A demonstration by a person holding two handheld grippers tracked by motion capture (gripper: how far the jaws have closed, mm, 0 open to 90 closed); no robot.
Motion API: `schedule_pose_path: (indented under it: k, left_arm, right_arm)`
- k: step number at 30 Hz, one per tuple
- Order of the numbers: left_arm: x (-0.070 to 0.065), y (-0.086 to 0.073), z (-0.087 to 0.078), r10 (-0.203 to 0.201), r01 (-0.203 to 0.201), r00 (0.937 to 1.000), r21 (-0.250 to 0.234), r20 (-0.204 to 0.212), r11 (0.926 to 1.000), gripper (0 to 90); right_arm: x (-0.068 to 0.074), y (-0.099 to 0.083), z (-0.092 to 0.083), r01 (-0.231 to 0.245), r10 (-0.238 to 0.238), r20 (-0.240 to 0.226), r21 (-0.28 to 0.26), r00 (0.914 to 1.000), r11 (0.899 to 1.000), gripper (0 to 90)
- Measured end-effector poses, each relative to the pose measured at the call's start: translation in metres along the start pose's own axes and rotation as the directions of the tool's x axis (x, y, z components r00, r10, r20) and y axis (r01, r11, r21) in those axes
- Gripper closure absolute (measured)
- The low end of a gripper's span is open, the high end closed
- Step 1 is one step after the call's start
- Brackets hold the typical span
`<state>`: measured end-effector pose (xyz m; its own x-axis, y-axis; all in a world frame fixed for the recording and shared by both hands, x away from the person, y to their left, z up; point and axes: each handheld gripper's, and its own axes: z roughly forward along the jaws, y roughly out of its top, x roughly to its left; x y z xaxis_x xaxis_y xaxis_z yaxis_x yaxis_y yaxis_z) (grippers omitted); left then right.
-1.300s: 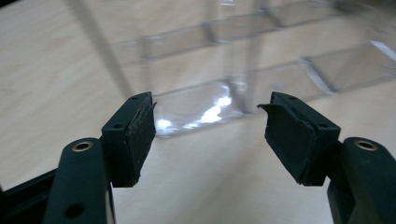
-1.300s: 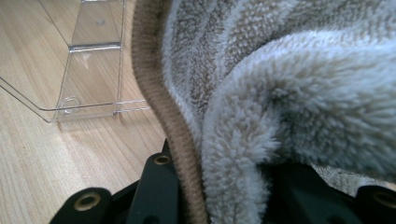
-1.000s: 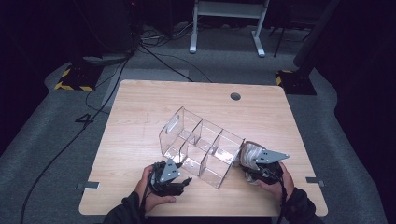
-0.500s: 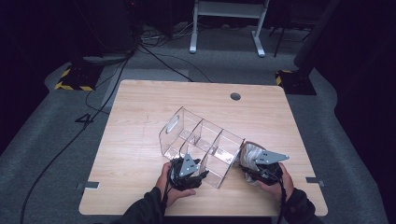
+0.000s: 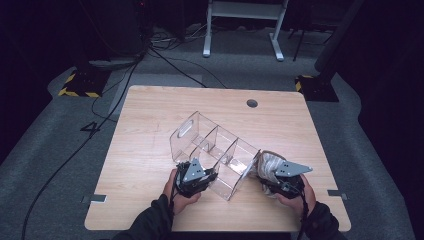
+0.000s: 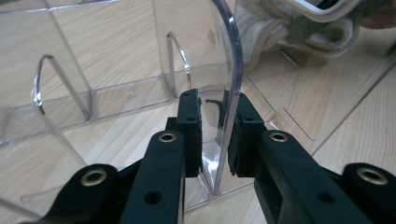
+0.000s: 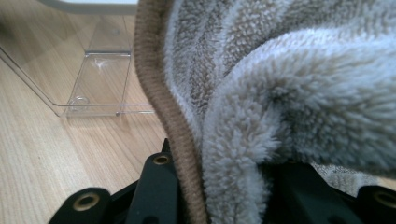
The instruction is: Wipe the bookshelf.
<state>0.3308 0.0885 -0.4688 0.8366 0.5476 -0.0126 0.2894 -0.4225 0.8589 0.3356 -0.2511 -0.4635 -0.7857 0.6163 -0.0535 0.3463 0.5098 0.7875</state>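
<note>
1. The left gripper (image 5: pixel 196 176) has just been closing its fingers (image 6: pixel 191 126) on the near wall of the clear divided organizer (image 5: pixel 212 150); in the left gripper view the curved transparent wall stands upright between the two black fingers, which sit narrow on either side of it
2. The right gripper (image 5: pixel 280 180) holds a fluffy beige towel (image 7: pixel 289 93), its fingers drawn narrow and mostly buried in the pile; the brown-edged cloth bulges out just ahead of them
3. The organizer lies between the two grippers, tilted diagonally across the table (image 5: pixel 150 130), its handle end farthest from the fingers; the towel is just beside its right end
4. The table is light wood-grain, with a round cable hole (image 5: pixel 252 103) far beyond the fingers near the back edge
5. Beyond the table, grey carpeted floor (image 5: pixel 60 150), black cables (image 5: pixel 170 65), a white stand frame (image 5: pixel 245 25) and yellow-black hazard tape (image 5: pixel 75 92) sit in a dark room
</note>
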Motion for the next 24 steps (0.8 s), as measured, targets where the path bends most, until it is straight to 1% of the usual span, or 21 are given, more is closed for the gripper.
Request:
schedule_pose_path:
  k: [1, 2, 3, 4, 5, 7, 8, 9, 10, 11, 13, 15, 16, 17, 18, 19, 20, 21, 22, 23, 24]
  left_arm:
    - [0.003, -0.001, -0.002, 0.001, -0.001, 1.0000, 0.000, 0.003, 1.0000, 80.0]
    - [0.003, -0.001, -0.002, 0.001, -0.001, 1.0000, 0.000, 0.003, 1.0000, 81.2]
    - [0.008, -0.002, -0.005, 0.000, 0.000, 1.0000, 0.001, 0.009, 1.0000, 81.2]
    - [0.015, -0.004, -0.010, 0.014, -0.015, 0.9995, 0.008, 0.028, 0.9999, 83.5]
    - [0.016, -0.005, -0.011, 0.010, -0.010, 0.9995, 0.009, 0.029, 0.9999, 84.4]
    - [0.022, -0.007, -0.016, 0.015, -0.016, 0.9986, 0.017, 0.051, 0.9997, 85.9]
    - [0.022, -0.007, -0.016, 0.015, -0.016, 0.9986, 0.017, 0.051, 0.9997, 86.2]
    - [0.025, -0.007, -0.018, 0.027, -0.029, 0.9978, 0.023, 0.060, 0.9993, 86.5]
    - [0.027, -0.008, -0.020, 0.031, -0.033, 0.9969, 0.027, 0.073, 0.9991, 86.5]
    - [0.030, -0.009, -0.023, 0.042, -0.046, 0.9945, 0.032, 0.095, 0.9984, 86.6]
    - [0.033, -0.009, -0.026, 0.047, -0.052, 0.9922, 0.040, 0.116, 0.9978, 86.7]
    - [0.035, -0.010, -0.028, 0.059, -0.065, 0.9900, 0.045, 0.128, 0.9969, 86.8]
    - [0.035, -0.010, -0.029, 0.055, -0.062, 0.9892, 0.048, 0.136, 0.9969, 86.8]
    - [0.035, -0.010, -0.029, 0.055, -0.062, 0.9892, 0.048, 0.136, 0.9969, 86.6]
    - [0.036, -0.011, -0.030, 0.048, -0.055, 0.9881, 0.046, 0.146, 0.9974, 86.6]
    - [0.037, -0.010, -0.030, 0.035, -0.041, 0.9850, 0.033, 0.169, 0.9986, 84.3]
    - [0.037, -0.009, -0.030, 0.023, -0.026, 0.9842, 0.013, 0.175, 0.9996, 80.9]
    - [0.036, -0.007, -0.030, 0.024, -0.026, 0.9846, 0.008, 0.173, 0.9996, 78.5]
    - [0.036, -0.007, -0.030, 0.024, -0.026, 0.9846, 0.008, 0.173, 0.9996, 76.0]
    - [0.035, -0.005, -0.030, 0.039, -0.039, 0.9862, 0.000, 0.161, 0.9992, 76.0]
    - [0.035, -0.003, -0.029, 0.027, -0.026, 0.9886, -0.012, 0.148, 0.9996, 68.4]
  right_arm:
    - [0.000, 0.001, -0.001, -0.002, 0.002, 0.006, -0.004, 1.0000, 1.000, 72.0]
    - [0.000, 0.001, -0.001, -0.002, 0.002, 0.006, -0.004, 1.0000, 1.000, 72.0]
    - [0.000, 0.001, -0.004, -0.005, 0.005, 0.008, -0.010, 1.0000, 1.000, 72.0]
    - [-0.001, 0.004, -0.010, -0.005, 0.006, 0.014, -0.034, 0.9999, 0.999, 72.0]
    - [-0.001, 0.005, -0.013, -0.006, 0.007, 0.016, -0.047, 0.9998, 0.999, 72.0]
    - [-0.001, 0.008, -0.018, -0.013, 0.013, 0.007, -0.069, 0.9999, 0.998, 72.0]
    - [-0.001, 0.008, -0.018, -0.013, 0.013, 0.007, -0.069, 0.9999, 0.998, 72.0]
    - [0.002, 0.010, -0.022, 0.000, -0.001, -0.010, -0.091, 1.0000, 0.996, 72.0]
    - [0.002, 0.010, -0.022, 0.000, -0.001, -0.010, -0.091, 1.0000, 0.996, 72.0]
    - [0.008, 0.012, -0.023, 0.025, -0.030, -0.044, -0.109, 0.9986, 0.994, 72.0]
    - [0.014, 0.014, -0.024, 0.060, -0.068, -0.069, -0.118, 0.9953, 0.991, 72.0]
    - [0.022, 0.016, -0.025, 0.096, -0.112, -0.120, -0.133, 0.9864, 0.986, 71.9]
    - [0.025, 0.017, -0.025, 0.115, -0.131, -0.137, -0.121, 0.9818, 0.986, 72.0]
    - [0.025, 0.017, -0.025, 0.115, -0.131, -0.137, -0.121, 0.9818, 0.986, 72.0]
    - [0.029, 0.017, -0.024, 0.129, -0.147, -0.167, -0.116, 0.9749, 0.985, 71.9]
    - [0.038, 0.016, -0.020, 0.169, -0.187, -0.214, -0.099, 0.9586, 0.981, 71.9]
    - [0.041, 0.016, -0.019, 0.188, -0.204, -0.218, -0.090, 0.9546, 0.978, 71.9]
    - [0.046, 0.017, -0.017, 0.207, -0.222, -0.226, -0.088, 0.9487, 0.974, 71.9]
    - [0.046, 0.017, -0.017, 0.207, -0.222, -0.226, -0.088, 0.9487, 0.974, 71.9]
    - [0.049, 0.018, -0.016, 0.216, -0.229, -0.224, -0.081, 0.9473, 0.973, 71.9]
    - [0.052, 0.020, -0.017, 0.225, -0.239, -0.221, -0.087, 0.9455, 0.970, 71.8]
